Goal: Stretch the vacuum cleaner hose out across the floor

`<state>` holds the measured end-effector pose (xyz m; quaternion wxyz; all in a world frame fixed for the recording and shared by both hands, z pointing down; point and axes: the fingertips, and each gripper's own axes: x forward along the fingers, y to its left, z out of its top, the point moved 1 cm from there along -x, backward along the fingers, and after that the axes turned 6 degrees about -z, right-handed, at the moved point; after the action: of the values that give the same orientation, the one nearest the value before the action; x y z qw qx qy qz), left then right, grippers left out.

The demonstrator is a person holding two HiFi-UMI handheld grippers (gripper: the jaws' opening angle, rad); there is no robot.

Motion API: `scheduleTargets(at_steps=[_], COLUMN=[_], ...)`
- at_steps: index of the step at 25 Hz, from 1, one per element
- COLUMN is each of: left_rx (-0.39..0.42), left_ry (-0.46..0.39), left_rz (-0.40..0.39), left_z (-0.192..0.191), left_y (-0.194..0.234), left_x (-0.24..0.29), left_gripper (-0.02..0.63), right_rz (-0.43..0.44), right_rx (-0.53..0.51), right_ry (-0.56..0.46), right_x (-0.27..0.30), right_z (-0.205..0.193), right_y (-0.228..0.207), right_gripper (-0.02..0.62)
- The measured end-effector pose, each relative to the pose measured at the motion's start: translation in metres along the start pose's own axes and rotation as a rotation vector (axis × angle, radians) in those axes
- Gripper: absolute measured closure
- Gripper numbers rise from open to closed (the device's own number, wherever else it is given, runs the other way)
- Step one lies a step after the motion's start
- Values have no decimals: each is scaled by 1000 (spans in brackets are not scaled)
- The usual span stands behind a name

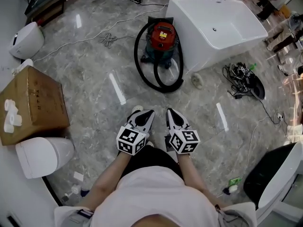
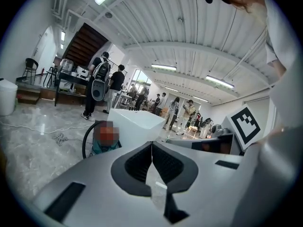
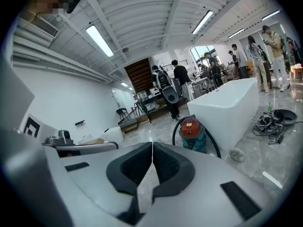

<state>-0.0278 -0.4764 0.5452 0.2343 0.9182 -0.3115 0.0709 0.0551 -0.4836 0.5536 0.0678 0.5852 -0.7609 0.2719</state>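
Glossy grey marble floor point(image 1: 94, 93) fills the head view, with ceiling lights mirrored on it as white streaks. Far left sits a white toilet point(image 1: 26, 39), and below it a cardboard box point(image 1: 35, 103) with paper rolls point(image 1: 10, 115) on its lid. A thin white cord point(image 1: 85, 39) trails across the tiles towards the middle.

Centre stage, the vacuum cleaner point(image 1: 161, 38), red lid over a teal body, stands just beside the white bathtub point(image 1: 222, 27). Its black hose point(image 1: 137, 60) is looped around the machine on the floor, the loops sagging towards the camera. Right of the tub lies a tangle of black cables point(image 1: 242, 75).

Down low, the left gripper point(image 1: 143, 112) and the right gripper point(image 1: 171, 112) hang side by side above the floor, aimed at the vacuum and well apart from the hose. Each gripper is closed, its pads meeting with nothing between them, as its own view confirms: left point(image 2: 151, 148), right point(image 3: 152, 148).

Only the gripper views lift the eye. They show a ribbed white ceiling with strip lights, a dark staircase point(image 3: 141, 74) and people point(image 2: 100, 82) standing at a bench beyond the tub. The right gripper view also shows the red lid and the hose arching on either side from near floor level.
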Motion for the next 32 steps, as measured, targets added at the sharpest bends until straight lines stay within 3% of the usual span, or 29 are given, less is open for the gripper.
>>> scheduleTargets(at_steps=[9,16,24,32], left_rx=[-2,33,89,167], left_ry=[8,51,108,196], left_rz=[-82,-87,-171,-256], left_z=[57,82,91,71], left_y=[72,138,183,217], left_x=[52,84,120,166], left_gripper=[597,597,597,597], right_rz=[-49,-52,-72,-39], right_rx=[29,43,52,63], right_ry=[7,11,18,28], right_x=[90,148,203,253], right_z=[49,74,83,72], right_y=[-16,-22,-39,-70], right_gripper=[580,580,580,580])
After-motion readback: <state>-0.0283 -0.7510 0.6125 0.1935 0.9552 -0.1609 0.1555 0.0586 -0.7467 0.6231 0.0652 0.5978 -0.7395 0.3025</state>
